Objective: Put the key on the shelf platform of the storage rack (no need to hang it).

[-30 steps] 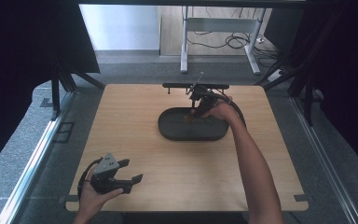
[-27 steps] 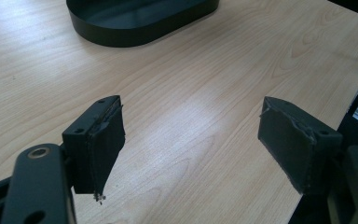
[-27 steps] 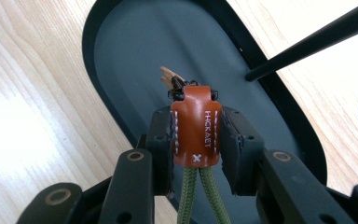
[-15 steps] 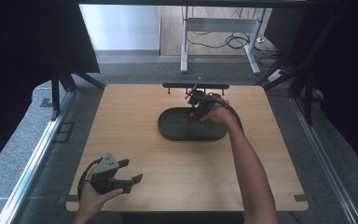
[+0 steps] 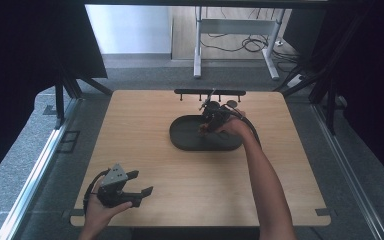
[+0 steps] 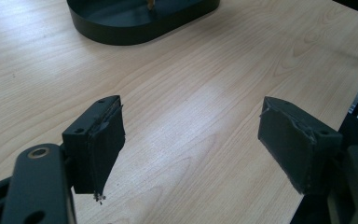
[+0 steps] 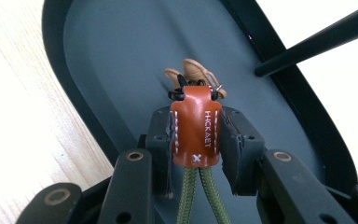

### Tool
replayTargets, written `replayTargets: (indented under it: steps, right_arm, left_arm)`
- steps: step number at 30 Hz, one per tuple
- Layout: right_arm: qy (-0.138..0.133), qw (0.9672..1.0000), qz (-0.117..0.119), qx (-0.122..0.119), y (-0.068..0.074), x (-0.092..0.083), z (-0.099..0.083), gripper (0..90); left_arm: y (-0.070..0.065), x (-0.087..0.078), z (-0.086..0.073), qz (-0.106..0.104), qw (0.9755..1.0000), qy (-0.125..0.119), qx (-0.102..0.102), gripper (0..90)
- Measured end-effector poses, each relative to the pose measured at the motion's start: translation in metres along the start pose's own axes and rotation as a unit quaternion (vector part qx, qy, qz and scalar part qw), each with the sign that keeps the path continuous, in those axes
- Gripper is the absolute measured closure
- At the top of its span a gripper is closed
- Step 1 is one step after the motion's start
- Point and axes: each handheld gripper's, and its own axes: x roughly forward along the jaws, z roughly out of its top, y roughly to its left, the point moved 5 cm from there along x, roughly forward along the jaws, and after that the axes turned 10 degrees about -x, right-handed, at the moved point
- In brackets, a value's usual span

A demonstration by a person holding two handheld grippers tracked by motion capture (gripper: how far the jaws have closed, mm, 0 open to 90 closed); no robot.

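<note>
A brown leather key fob [image 7: 196, 126] with white stitching, a tan loop at its top and an olive cord below is clamped in my right gripper [image 7: 196, 135], which is shut on it just above the floor of a dark oval tray [image 7: 121, 60]. In the high view the right gripper [image 5: 213, 120] hangs over the tray [image 5: 185, 139] at the table's far middle. My left gripper [image 5: 139, 186] rests near the front left edge, open, its pads [image 6: 100, 140] wide apart with bare wood between them. The tray [image 6: 121, 32] shows far ahead in the left gripper view.
A black rack with pegs [image 5: 210, 92] stands at the table's far edge behind the tray; one of its rods [image 7: 317, 39] crosses the right gripper view. The wooden tabletop [image 5: 140, 130] has open room left and right of the tray. Dark frames flank the table.
The right gripper with the fob has shifted slightly over the tray, staying low. The left gripper has not moved.
</note>
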Motion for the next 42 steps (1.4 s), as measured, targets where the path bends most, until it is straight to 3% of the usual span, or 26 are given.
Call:
replayTargets:
  steps: [16, 27, 32, 42]
  right_arm:
    - [0.014, 0.9999, -0.003, -0.002, 0.001, 0.013, -0.009, 63.6]
    - [0.002, 1.0, -0.008, -0.001, 0.006, 0.001, -0.008, 55.0]
    - [-0.024, 0.9996, -0.011, 0.009, 0.012, -0.013, -0.01, 48.2]
    - [-0.092, 0.9958, -0.001, 0.01, 0.045, -0.047, -0.025, 45.0]
  left_arm:
    - [0.0, 0.001, 0.0, 0.0, 1.0, 0.002, 0.001, 22.8]
    - [-0.001, 0.001, -0.001, 0.0, 1.0, 0.002, 0.001, 22.8]
    - [-0.002, 0.003, -0.001, -0.001, 1.0, 0.004, 0.003, 22.8]
    - [-0.005, 0.004, -0.001, 0.002, 0.9999, 0.007, 0.007, 22.8]
